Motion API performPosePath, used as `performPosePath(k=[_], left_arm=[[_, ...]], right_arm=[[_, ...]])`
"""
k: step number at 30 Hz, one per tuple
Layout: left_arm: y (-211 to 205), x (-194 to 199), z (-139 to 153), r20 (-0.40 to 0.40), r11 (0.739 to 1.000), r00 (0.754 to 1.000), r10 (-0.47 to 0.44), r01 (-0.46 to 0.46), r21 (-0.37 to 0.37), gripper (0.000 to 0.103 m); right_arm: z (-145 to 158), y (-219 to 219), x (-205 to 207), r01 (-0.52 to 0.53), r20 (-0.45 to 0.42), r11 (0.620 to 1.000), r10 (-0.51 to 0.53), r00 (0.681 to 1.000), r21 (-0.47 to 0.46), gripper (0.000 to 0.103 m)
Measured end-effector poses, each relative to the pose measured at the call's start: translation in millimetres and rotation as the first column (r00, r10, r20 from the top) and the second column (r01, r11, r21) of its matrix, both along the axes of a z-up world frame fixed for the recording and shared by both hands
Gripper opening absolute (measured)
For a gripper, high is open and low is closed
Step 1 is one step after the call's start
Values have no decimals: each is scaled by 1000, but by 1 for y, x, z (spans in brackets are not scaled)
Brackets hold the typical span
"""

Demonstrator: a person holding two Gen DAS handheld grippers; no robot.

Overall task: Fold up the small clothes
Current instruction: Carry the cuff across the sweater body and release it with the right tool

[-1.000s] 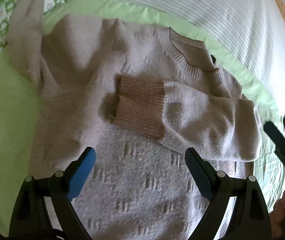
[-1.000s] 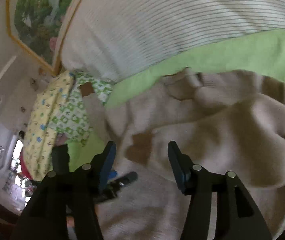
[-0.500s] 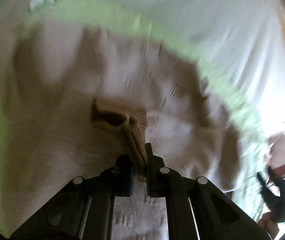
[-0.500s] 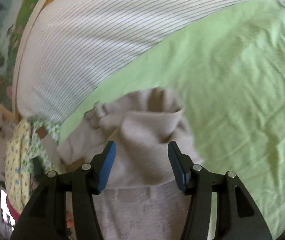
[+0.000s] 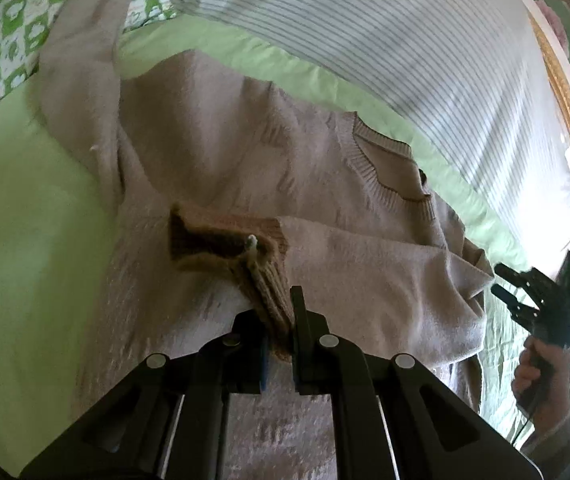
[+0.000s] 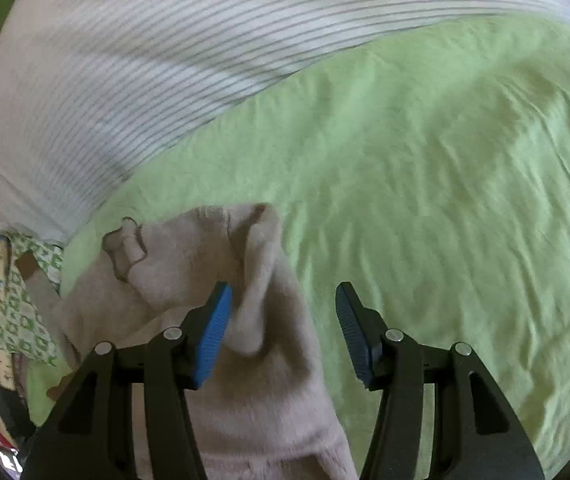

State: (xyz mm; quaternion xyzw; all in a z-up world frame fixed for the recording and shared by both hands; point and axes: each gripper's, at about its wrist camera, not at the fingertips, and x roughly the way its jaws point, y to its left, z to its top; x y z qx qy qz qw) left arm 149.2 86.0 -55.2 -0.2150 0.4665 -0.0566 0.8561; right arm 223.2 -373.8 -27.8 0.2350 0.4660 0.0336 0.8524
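A beige knit sweater (image 5: 221, 152) lies flat on the green sheet (image 5: 17, 216). One sleeve (image 5: 365, 264) is folded across its chest. My left gripper (image 5: 279, 316) is shut on that sleeve's brown ribbed cuff (image 5: 261, 284) and lifts it slightly. The other sleeve (image 5: 81, 60) stretches to the far left. My right gripper (image 6: 281, 328) is open and empty above the sweater's right shoulder edge (image 6: 261, 280); it also shows at the right of the left wrist view (image 5: 501, 280).
A white striped duvet (image 5: 365, 40) runs along the far side. A green-patterned cloth (image 5: 1, 40) lies at the far left. A gold-framed picture (image 5: 565, 80) hangs at the right. Green sheet (image 6: 445, 180) spreads right of the sweater.
My left gripper moved down onto the folded sleeve's cuff, shut on it and raised it. My right gripper swung right, away from the sweater's middle to its edge, staying open.
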Motion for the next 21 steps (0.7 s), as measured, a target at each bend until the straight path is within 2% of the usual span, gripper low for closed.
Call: performPosePath(k=[3, 4, 5, 6, 8, 11, 13, 16, 17, 18, 20, 21], left_arm=[[3, -6, -3, 4, 1000, 1000, 14, -14, -13, 6], [4, -8, -3, 7, 1000, 1000, 13, -13, -18, 6], [4, -10, -3, 8, 1000, 1000, 10, -10, -19, 6], [3, -11, -3, 9, 1000, 1000, 4, -4, -16, 6], [1, -12, 0, 22, 1000, 1000, -8, 9, -7, 6], [3, -10, 11, 61, 1000, 998, -6, 6, -3, 6], [5, -7, 12, 65, 1000, 998, -2, 0, 19, 6], [11, -5, 3, 41, 1000, 999, 8, -9, 18, 7], [14, -6, 0, 33, 1000, 999, 13, -13, 4, 7], [14, -8, -2, 30, 1000, 999, 12, -12, 6, 7], [15, -11, -5, 25, 1000, 1000, 6, -6, 12, 7], [14, -11, -7, 19, 1000, 1000, 3, -3, 17, 7]], right_arm=[[-4, 7, 12, -20, -10, 1000, 20, 1000, -5, 55], [-7, 12, 17, -41, -18, 999, 41, 999, -18, 51], [-9, 15, 21, -64, -27, 997, 63, 998, -33, 25], [-10, 20, 25, -86, -42, 995, 84, 996, -48, 9], [-9, 29, 38, -111, -45, 991, 108, 993, -71, 9], [6, 26, 49, -56, 30, 997, 58, 998, -60, 4], [9, 18, 55, -9, 35, 1000, 9, 999, -14, 7], [3, 11, 49, -16, -19, 1000, 16, 1000, -8, 13], [2, 10, 44, -19, -27, 1000, 19, 999, -16, 21], [0, 8, 39, -26, -40, 999, 25, 999, -20, 41], [-6, 4, 22, -37, -54, 999, 36, 998, -12, 65], [-8, 4, 15, -39, -42, 999, 39, 998, -11, 65]])
